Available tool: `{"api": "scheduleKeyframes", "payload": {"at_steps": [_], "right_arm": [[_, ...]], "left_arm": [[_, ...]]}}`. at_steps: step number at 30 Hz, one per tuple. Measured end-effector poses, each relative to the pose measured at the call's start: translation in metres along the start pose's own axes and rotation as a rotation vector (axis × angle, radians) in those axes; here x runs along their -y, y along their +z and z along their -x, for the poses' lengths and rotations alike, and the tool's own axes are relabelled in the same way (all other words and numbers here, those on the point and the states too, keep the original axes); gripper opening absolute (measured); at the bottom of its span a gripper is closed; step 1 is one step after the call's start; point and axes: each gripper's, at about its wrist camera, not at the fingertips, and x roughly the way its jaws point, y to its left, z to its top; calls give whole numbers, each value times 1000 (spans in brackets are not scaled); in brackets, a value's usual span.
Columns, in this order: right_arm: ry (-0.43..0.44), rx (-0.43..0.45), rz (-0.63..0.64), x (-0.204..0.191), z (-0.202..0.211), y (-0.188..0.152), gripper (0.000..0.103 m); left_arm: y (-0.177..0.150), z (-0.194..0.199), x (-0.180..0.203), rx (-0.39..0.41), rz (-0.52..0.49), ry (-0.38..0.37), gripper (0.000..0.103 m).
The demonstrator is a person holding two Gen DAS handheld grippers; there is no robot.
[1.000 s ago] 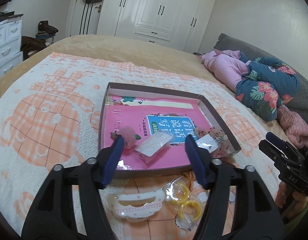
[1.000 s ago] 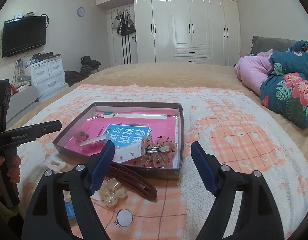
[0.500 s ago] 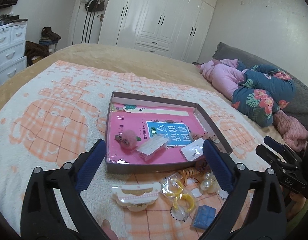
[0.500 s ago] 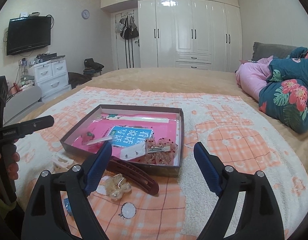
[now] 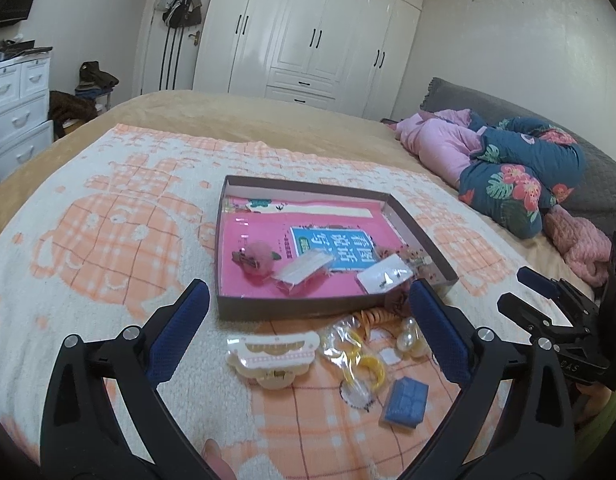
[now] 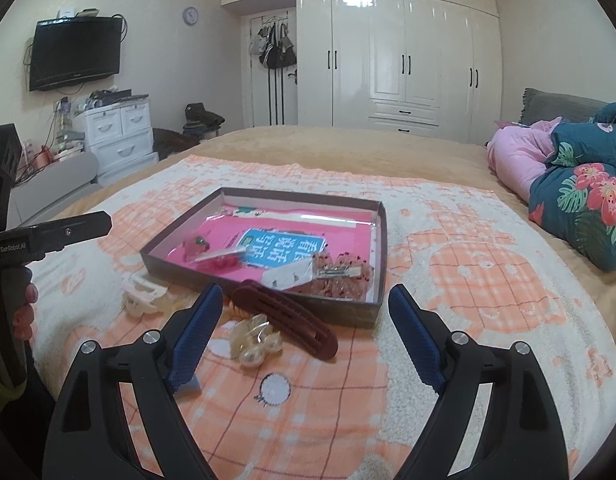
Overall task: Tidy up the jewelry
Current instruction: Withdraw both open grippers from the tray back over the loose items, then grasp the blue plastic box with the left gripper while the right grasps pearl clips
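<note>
Blue pads on both grippers stand wide apart with nothing between them. The left gripper [image 5: 308, 304] has just been opening, and it hangs over the loose pieces on the blanket [image 5: 107, 216], in front of the box [image 5: 422, 236]. These pieces are a cream clip [image 5: 273, 354], yellow hoops [image 5: 364, 356] in a clear bag, pearl beads [image 5: 408, 338] and a blue pouch [image 5: 406, 402]. The right gripper [image 6: 303, 316] has also been opening a little; it is above a dark red clip [image 6: 285, 318], which lies just beside the box front wall, and above the pearl piece [image 6: 255, 342]. Inside the box, on a pink book [image 5: 263, 236], lie a pink pompom clip [image 5: 255, 262], a small clear packet [image 5: 303, 270], a white card [image 5: 384, 276] and a sequin bow [image 6: 340, 276].
</note>
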Motion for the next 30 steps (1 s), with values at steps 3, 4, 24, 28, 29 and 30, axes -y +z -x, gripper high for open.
{"api": "scheduleKeyframes", "payload": {"at_steps": [3,4,24,28,29,30], "right_arm": [[8,-12,10,-3,0,-5,82],[10,-15,14,-4,0,-6,82],[39,-90,41,-1,-6,-27,82],[46,-104,31,2,-9,-31,82],[46,-105,30,2,-10,-32,82],[46,-107,28,3,-10,-33,82]], "left_arm": [[-5,0,2,-12,-10,-5,91],[-7,1,3,-17,-16,-5,91],[-52,-11,41,-151,-130,-75,91],[-62,-18,48,-185,-151,-95,91],[-64,-20,51,-191,-159,-97,91],[-66,-22,53,-197,-168,-100,91]]}}
